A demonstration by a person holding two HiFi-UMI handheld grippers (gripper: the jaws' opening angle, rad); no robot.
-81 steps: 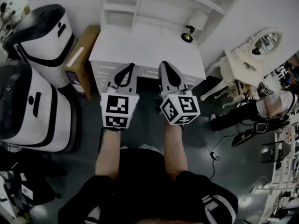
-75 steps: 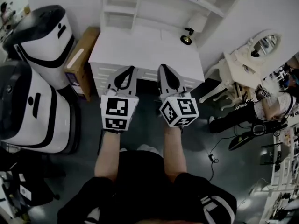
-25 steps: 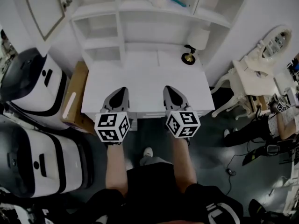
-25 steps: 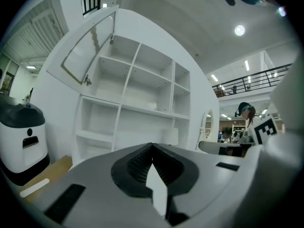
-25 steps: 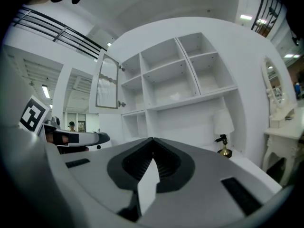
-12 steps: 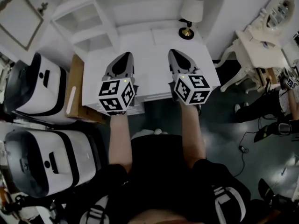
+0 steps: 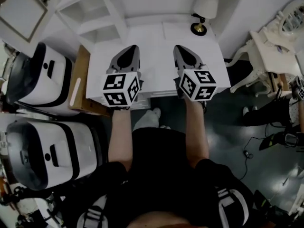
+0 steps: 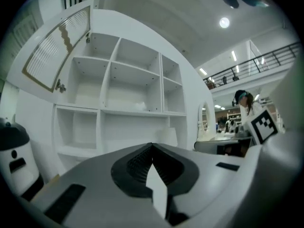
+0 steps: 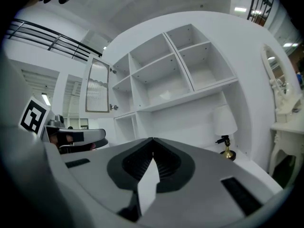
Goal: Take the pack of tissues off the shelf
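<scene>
Two grippers are held out side by side over a white desk (image 7: 156, 34). The left gripper (image 7: 132, 48) is over the left part of the desk. The right gripper (image 7: 177, 48) is over the right part. They are near each other but do not touch.

The left gripper's fingers are pressed together, tip to tip, with nothing in them. The right gripper's fingers are closed up the same way, and they hold nothing too.

Behind the desk, at its far side, stands a white shelf unit (image 8: 100, 112) with many open boxes. The pack of tissues (image 8: 139, 106) is a small pale thing that lies in the middle box, on the long shelf board. It is high up and far from both grippers. It is too small to see well.

A door (image 8: 57, 51) with a gold edge hangs open at the top left of the shelves.

A small lamp (image 7: 204, 8) with a white shade and a gold foot stands on the far right corner of the desk.

On the floor to the left are two big white and black machines (image 7: 42, 80), and a brown cardboard box (image 7: 78, 87) leans between them and the desk. To the right is a white dressing table (image 7: 273, 46).
</scene>
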